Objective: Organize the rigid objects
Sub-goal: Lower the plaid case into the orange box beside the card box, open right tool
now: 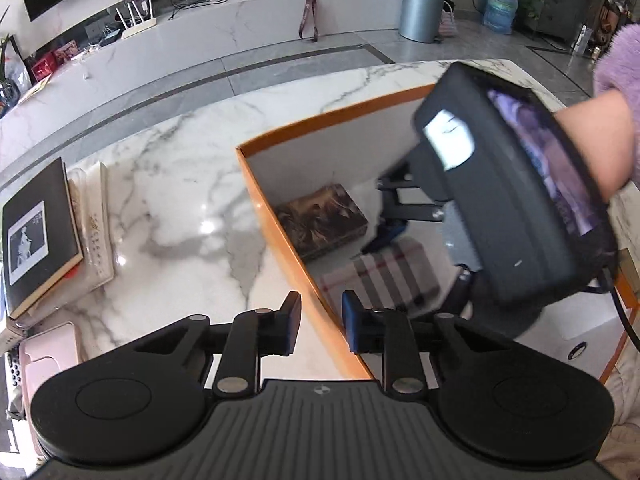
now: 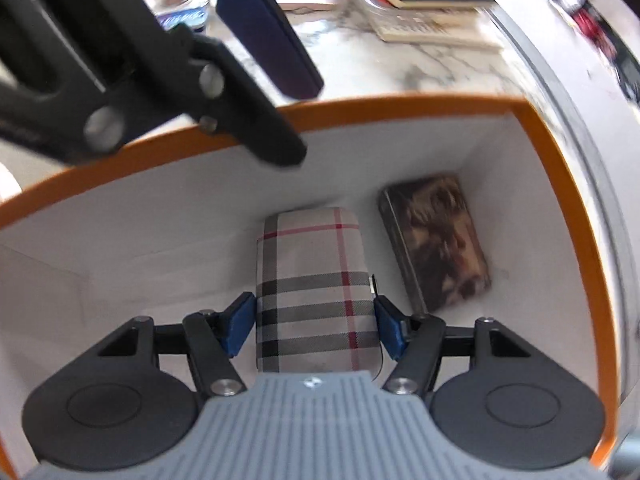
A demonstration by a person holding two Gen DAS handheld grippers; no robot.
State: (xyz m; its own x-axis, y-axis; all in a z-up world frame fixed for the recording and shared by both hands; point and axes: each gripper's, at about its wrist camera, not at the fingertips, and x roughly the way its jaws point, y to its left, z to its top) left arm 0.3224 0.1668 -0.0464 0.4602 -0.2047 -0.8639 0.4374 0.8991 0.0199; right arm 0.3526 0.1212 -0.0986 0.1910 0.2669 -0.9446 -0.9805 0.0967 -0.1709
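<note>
My right gripper [image 2: 316, 326] is shut on a beige plaid case [image 2: 316, 276], one blue pad on each long side, down inside a white box with an orange rim [image 2: 200, 124]. Whether the case rests on the floor of the box I cannot tell. A brown pictured tin [image 2: 436, 240] lies flat in the corner beside it. From the left wrist, the plaid case [image 1: 380, 276] and tin [image 1: 320, 220] show under the right gripper [image 1: 390, 232], held by a hand in a purple sleeve. My left gripper [image 1: 320, 320] hangs over the orange rim [image 1: 272, 216], its jaws a narrow gap apart with nothing between them.
On the marble table [image 1: 180, 184] left of the box lie a black book [image 1: 40, 232] on a white book [image 1: 96, 236], and a pink object [image 1: 48, 356]. A clear cup with a blue label [image 2: 180, 12] stands behind the box. The left fingers [image 2: 264, 36] hang above the box rim.
</note>
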